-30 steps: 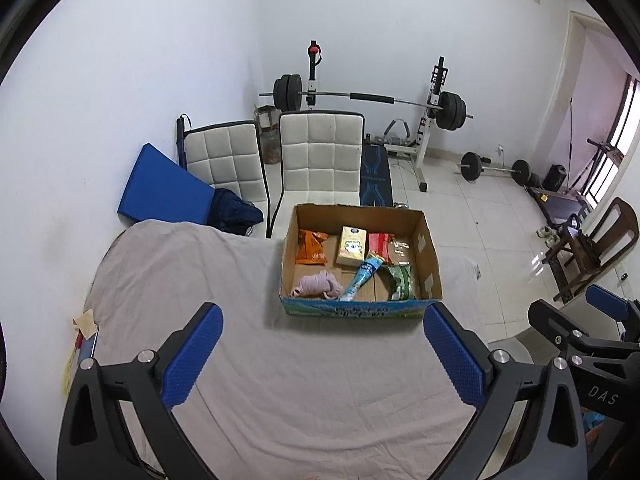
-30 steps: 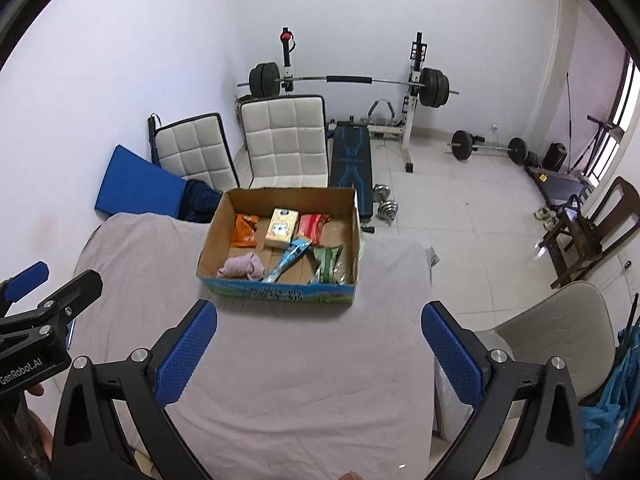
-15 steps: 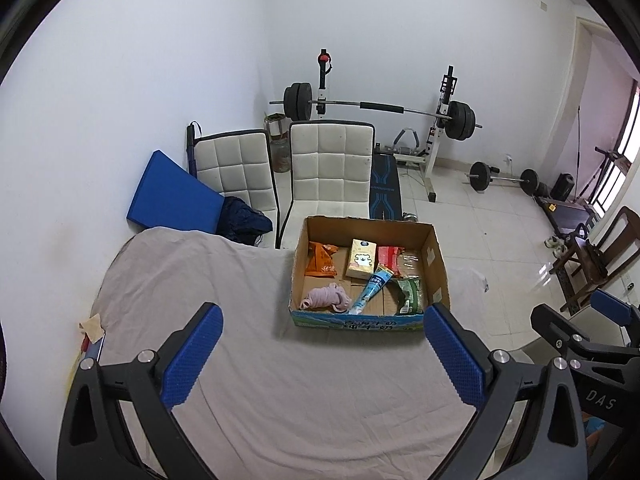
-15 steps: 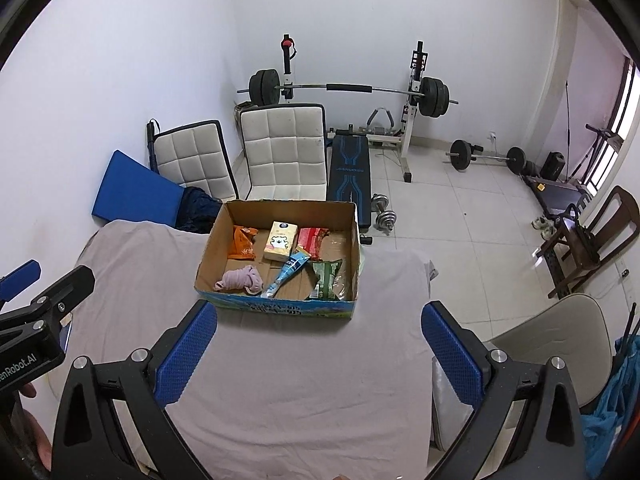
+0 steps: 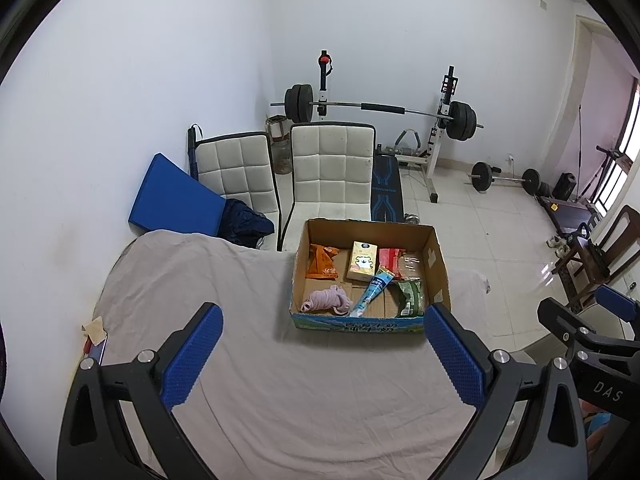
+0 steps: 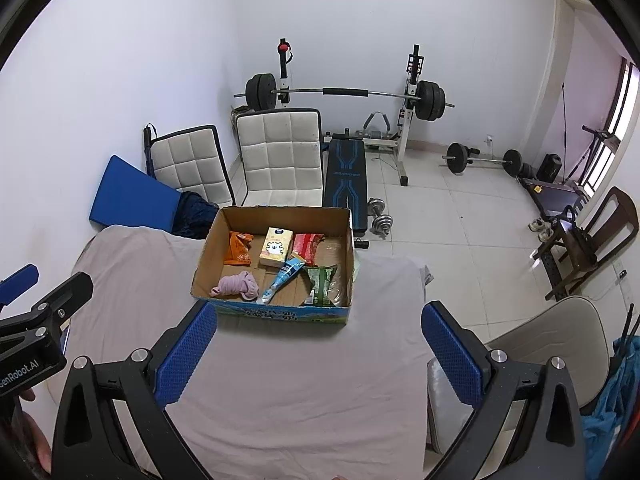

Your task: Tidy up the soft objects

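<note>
A cardboard box (image 5: 439,268) (image 6: 208,250) stands on the far part of a table under a grey cloth (image 5: 304,384) (image 6: 288,372). In it lie a pink cloth bundle (image 5: 326,300) (image 6: 237,286), an orange packet (image 5: 322,267) (image 6: 238,249), a yellow tissue pack (image 5: 362,260) (image 6: 275,247), a blue tube (image 5: 374,291) (image 6: 282,278), a red packet (image 5: 387,257) (image 6: 306,243) and a green packet (image 5: 410,298) (image 6: 322,282). My left gripper (image 5: 322,356) and right gripper (image 6: 318,354) are both open and empty, held above the cloth short of the box.
Two white padded chairs (image 5: 330,172) and a blue mat (image 5: 172,200) stand behind the table. A barbell rack (image 5: 380,108), a bench and dumbbells (image 6: 380,220) fill the floor beyond. A beige chair (image 6: 560,328) is at the table's right. Small items (image 5: 94,332) lie at the left edge.
Both grippers have pulled back and up from the box, which now looks smaller and farther. Both stay open and empty.
</note>
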Demonstrator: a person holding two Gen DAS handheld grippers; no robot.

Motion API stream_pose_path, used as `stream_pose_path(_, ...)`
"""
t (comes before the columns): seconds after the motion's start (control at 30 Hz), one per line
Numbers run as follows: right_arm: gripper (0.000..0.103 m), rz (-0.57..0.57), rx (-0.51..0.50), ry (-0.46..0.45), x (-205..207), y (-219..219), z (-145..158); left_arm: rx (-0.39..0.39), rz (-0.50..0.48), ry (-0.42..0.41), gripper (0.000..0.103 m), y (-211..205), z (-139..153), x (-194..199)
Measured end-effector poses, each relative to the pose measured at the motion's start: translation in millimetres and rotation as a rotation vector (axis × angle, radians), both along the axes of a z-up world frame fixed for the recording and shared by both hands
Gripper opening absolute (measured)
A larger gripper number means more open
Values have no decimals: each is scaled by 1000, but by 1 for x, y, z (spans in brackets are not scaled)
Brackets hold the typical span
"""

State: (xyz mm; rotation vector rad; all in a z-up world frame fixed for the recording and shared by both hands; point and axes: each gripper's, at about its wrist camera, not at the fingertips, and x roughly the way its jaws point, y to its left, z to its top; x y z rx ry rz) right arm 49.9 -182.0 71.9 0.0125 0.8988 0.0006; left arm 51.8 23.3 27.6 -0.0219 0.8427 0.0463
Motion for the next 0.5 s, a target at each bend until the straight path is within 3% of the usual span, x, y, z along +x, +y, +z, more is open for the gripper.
stream_pose_path(0.5,103,1,-7,-1,1,-2,0,1,3,6,103,-2,-4,5)
